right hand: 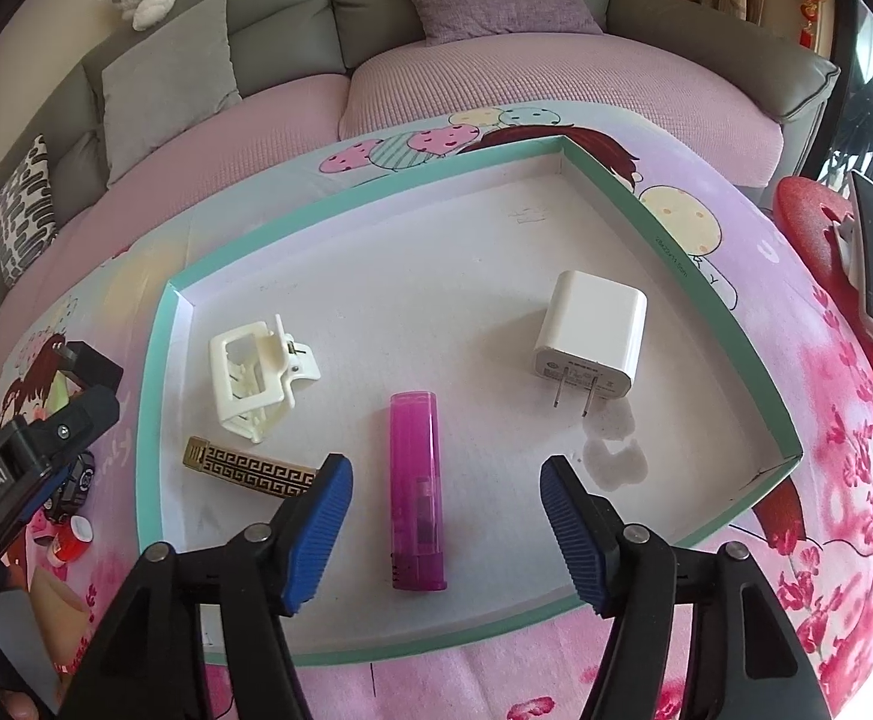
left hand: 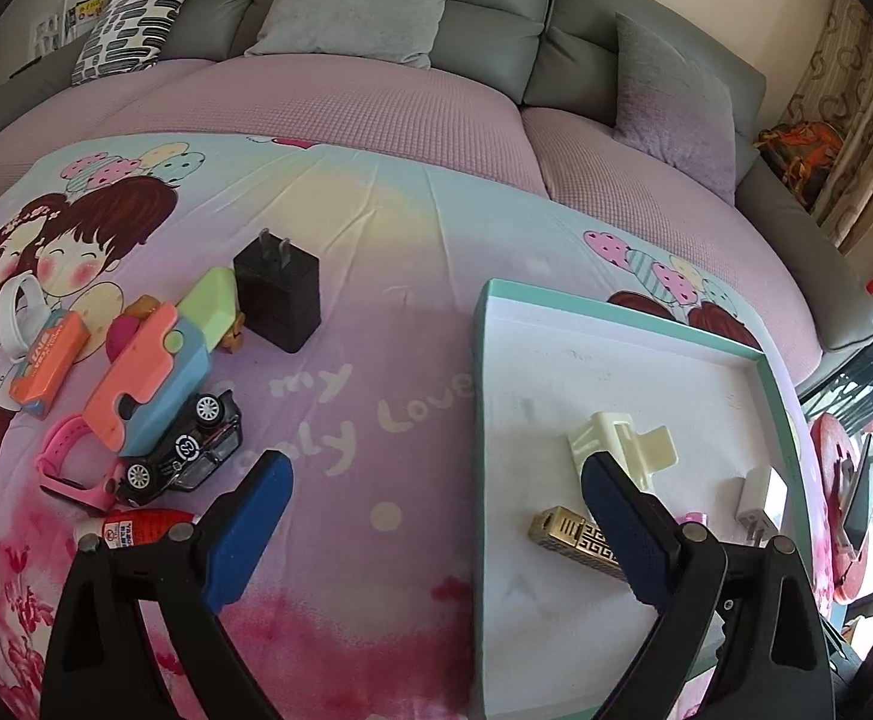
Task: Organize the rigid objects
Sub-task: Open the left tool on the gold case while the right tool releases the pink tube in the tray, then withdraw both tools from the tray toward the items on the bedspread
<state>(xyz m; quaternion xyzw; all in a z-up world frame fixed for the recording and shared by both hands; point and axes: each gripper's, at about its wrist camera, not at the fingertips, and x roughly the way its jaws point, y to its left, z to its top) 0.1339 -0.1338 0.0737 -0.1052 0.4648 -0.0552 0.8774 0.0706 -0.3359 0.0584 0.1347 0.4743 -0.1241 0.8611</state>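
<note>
Hovering wide open over the shallow teal-rimmed cardboard tray [right hand: 730,294], right gripper [right hand: 445,483] straddling the translucent magenta plastic lighter [right hand: 415,489], risking nudging it, left gripper [left hand: 436,483] likewise gaping, empty.

The bedsheet [left hand: 340,276] reads "my only Love" ahead of the left gripper [left hand: 436,501]. That gripper's body shows "enRobot.AI" left of the right gripper [right hand: 445,483].
</note>
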